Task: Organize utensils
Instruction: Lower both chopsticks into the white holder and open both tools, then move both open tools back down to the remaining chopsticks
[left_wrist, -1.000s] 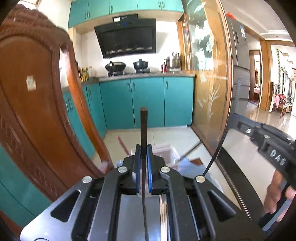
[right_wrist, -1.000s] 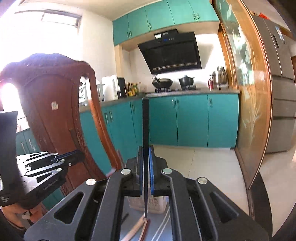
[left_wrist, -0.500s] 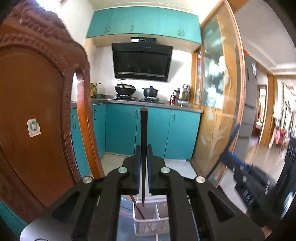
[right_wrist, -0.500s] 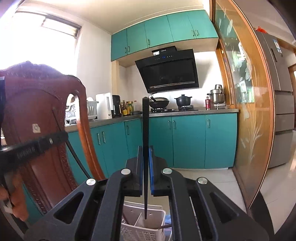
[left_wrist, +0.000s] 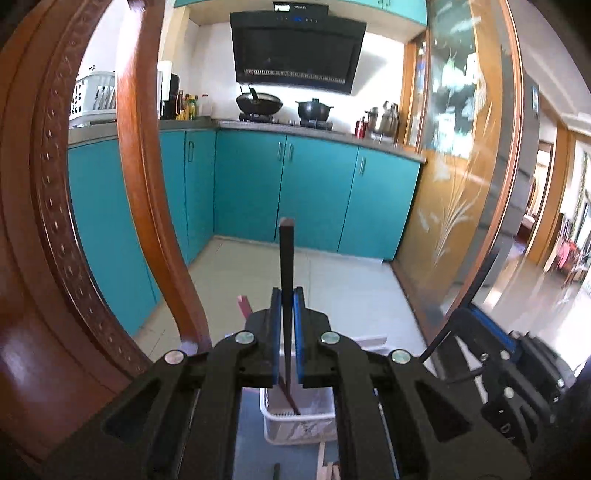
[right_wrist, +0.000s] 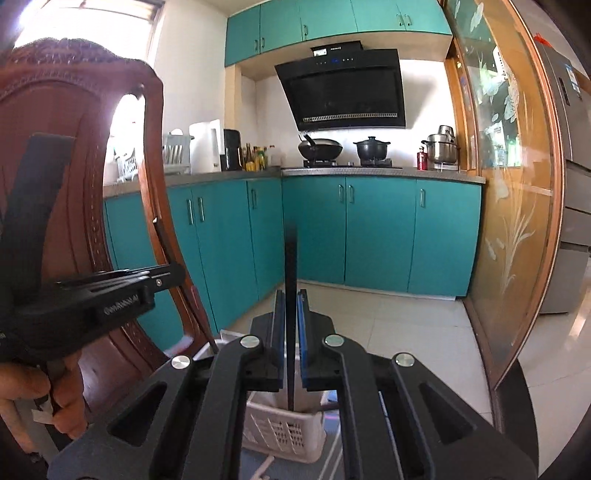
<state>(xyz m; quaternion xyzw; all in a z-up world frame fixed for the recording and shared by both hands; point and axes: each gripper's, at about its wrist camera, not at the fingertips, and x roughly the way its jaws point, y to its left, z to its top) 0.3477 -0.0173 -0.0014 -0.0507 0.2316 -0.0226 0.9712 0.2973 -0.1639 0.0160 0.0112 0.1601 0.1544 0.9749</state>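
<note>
The left claw (left_wrist: 287, 295) was clenched on a dark chopstick (left_wrist: 286, 258), held upright above a white slotted basket (left_wrist: 295, 424). The right claw (right_wrist: 291, 299) likewise gripped a black chopstick (right_wrist: 291, 277) over that basket (right_wrist: 284, 432).

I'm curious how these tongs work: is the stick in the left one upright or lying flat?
Upright: the dark chopstick stands between the left gripper's blue pads, tip down over the white basket.
</note>
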